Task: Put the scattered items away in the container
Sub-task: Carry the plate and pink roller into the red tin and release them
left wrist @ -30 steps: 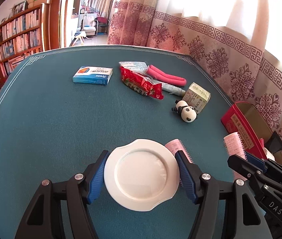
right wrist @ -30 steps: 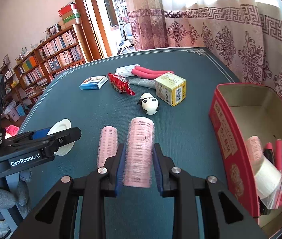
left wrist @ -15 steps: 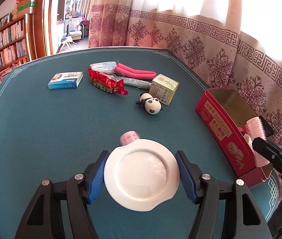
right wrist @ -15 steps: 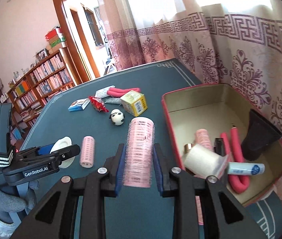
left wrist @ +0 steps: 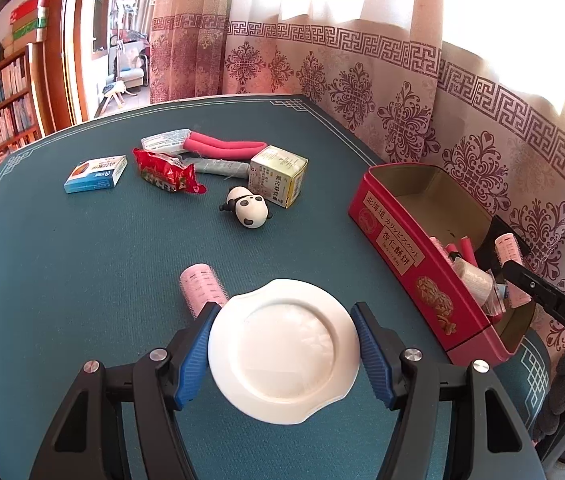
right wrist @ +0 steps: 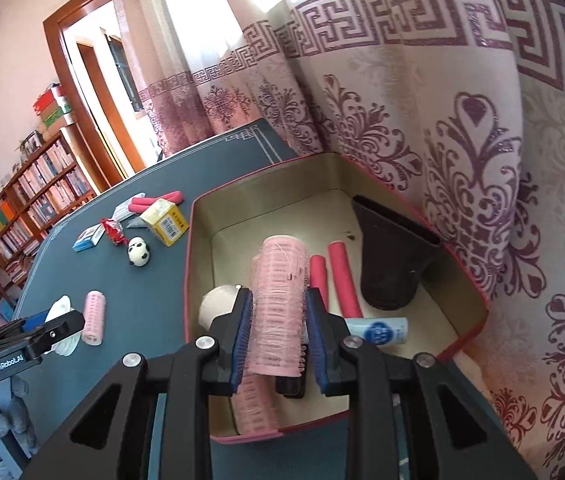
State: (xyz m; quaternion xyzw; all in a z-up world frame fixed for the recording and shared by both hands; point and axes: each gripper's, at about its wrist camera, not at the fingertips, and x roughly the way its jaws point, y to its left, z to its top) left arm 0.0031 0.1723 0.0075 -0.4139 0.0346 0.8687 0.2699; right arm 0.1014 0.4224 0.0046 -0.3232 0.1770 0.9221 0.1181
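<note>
Overhead, the right gripper (right wrist: 278, 322) clamped a pink roller (right wrist: 278, 304) above the red tin (right wrist: 362, 172); the left gripper (left wrist: 284, 350) clamped a white plate (left wrist: 284, 350) over the teal counter (left wrist: 82, 264) beside patterned curtains (left wrist: 362, 60)

The left claw (left wrist: 284, 350) grips a white plate (left wrist: 284, 356) above the worktop (left wrist: 62, 260). A pink roller (left wrist: 201, 288) lies just beyond it. The red tin (left wrist: 410, 256) stands at right, with the right claw (left wrist: 518, 264) holding a roller (left wrist: 509, 249) over it.

Red tin (right wrist: 198, 216) far half free; black nozzle (right wrist: 392, 256) blocks right wall.
</note>
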